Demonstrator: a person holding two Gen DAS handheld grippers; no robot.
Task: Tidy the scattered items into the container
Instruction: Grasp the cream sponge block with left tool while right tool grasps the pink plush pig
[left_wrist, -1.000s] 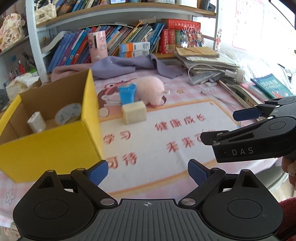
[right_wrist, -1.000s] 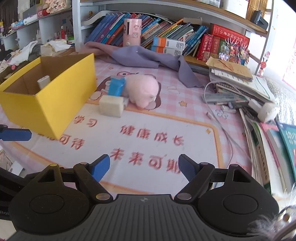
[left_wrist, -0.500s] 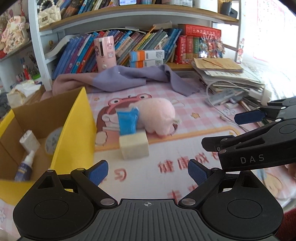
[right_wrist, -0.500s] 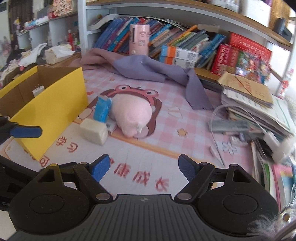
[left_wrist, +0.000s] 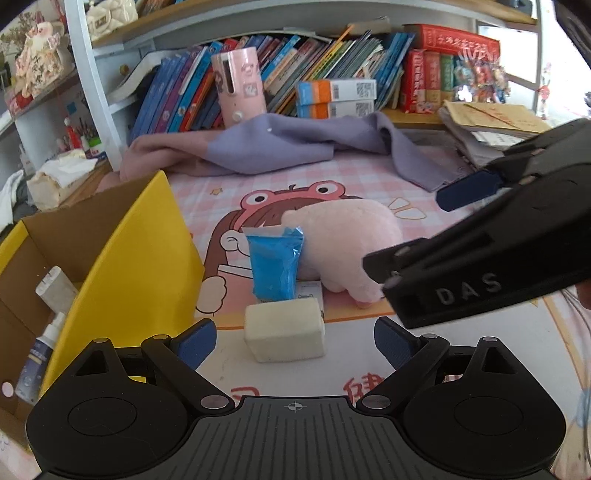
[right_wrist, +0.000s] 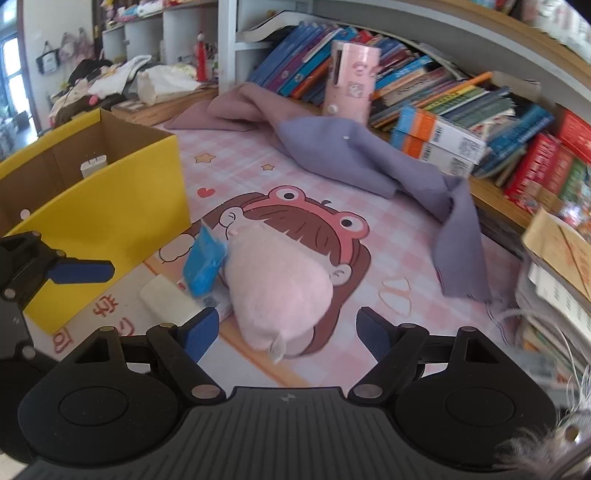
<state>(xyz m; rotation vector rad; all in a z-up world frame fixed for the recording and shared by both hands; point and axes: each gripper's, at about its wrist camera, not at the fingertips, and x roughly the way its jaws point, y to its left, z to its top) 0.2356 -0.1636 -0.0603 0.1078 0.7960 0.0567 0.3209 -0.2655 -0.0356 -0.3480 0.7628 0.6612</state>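
Observation:
A yellow cardboard box (left_wrist: 122, 258) stands at the left, holding a spray bottle (left_wrist: 38, 354) and a white item (left_wrist: 55, 290). A cream foam block (left_wrist: 284, 334) lies just beyond my open left gripper (left_wrist: 293, 339). Behind it a blue packet (left_wrist: 275, 264) leans on a pink plush toy (left_wrist: 347, 245). In the right wrist view my open right gripper (right_wrist: 284, 328) sits right over the plush (right_wrist: 277, 288), with the packet (right_wrist: 203, 262), block (right_wrist: 166, 299) and box (right_wrist: 107, 221) to its left.
A purple cloth (left_wrist: 280, 147) lies at the back of the pink mat. A pink cylinder (left_wrist: 238, 90) and rows of books (left_wrist: 332, 77) fill the shelf behind. Stacked papers and books (right_wrist: 557, 266) crowd the right side.
Both grippers have moved forward toward the items. The foam block now lies just ahead of the left fingers and the plush between the right fingers. Both stay open.

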